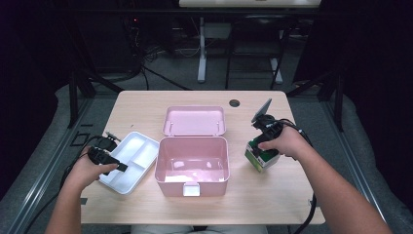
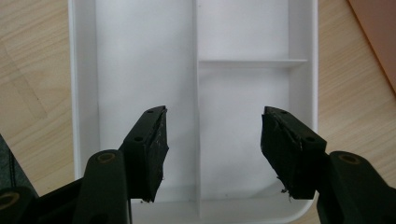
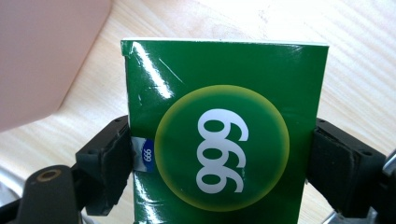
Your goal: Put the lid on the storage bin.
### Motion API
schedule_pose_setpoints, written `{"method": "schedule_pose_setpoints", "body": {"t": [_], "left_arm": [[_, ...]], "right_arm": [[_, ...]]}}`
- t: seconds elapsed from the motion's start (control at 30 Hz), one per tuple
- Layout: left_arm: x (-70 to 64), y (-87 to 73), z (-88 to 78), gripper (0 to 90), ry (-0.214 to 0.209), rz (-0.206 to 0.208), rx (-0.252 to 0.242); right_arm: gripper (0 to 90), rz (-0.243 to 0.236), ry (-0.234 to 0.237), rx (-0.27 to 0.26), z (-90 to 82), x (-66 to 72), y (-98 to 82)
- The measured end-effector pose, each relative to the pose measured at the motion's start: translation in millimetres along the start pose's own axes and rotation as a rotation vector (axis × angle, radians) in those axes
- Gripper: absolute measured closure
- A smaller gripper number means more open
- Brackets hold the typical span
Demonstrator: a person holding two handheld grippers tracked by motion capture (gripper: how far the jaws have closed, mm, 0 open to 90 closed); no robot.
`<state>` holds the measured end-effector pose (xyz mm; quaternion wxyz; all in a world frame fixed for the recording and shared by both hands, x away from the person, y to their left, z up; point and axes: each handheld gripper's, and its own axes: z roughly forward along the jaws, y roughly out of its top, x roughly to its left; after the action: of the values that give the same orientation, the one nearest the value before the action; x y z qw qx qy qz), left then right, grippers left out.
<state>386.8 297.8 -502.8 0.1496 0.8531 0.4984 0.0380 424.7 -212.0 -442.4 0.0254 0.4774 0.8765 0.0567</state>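
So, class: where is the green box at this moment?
In the high view the green box sits on the table's right side, just right of the open pink case, clamped between the right tongs.

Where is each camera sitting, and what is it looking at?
High view: sits above the person's side, looking forward and down at the table; both forearms come in from below.
Left gripper view: rides the left tongs, looking down into the white tray; its open black jaws show.
Right gripper view: rides the right tongs, facing the green box they clamp.
Shared: the high and left gripper views both show the tray; the high and right ones, the box.
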Motion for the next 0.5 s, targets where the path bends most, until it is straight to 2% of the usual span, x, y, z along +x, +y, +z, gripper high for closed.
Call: {"method": "schedule_pose_setpoints", "body": {"t": [0.23,0.37,0.4,0.43,0.5], "left_arm": [[0.6,-0.1,-0.4,41.2,0.000,0.006,0.001],[1.0,-0.1,0.2,41.2,-0.001,0.008,0.002],[0.8,-0.2,0.4,41.2,-0.003,0.005,0.002],[1.0,-0.2,0.4,41.2,-0.003,0.008,0.003],[1.2,-0.2,0.1,41.1,-0.002,0.008,0.002]], "right_arm": [[16.0,-0.075,0.001,-0.005,-19.6,6.4,3.0],[16.0,-0.154,-0.004,-0.014,-31.8,12.2,5.2],[15.9,-0.188,0.016,-0.020,-37.0,14.0,6.5],[15.9,-0.188,0.016,-0.020,-37.0,14.0,6.5],[15.9,-0.224,0.021,-0.024,-42.5,15.4,8.1]]}}
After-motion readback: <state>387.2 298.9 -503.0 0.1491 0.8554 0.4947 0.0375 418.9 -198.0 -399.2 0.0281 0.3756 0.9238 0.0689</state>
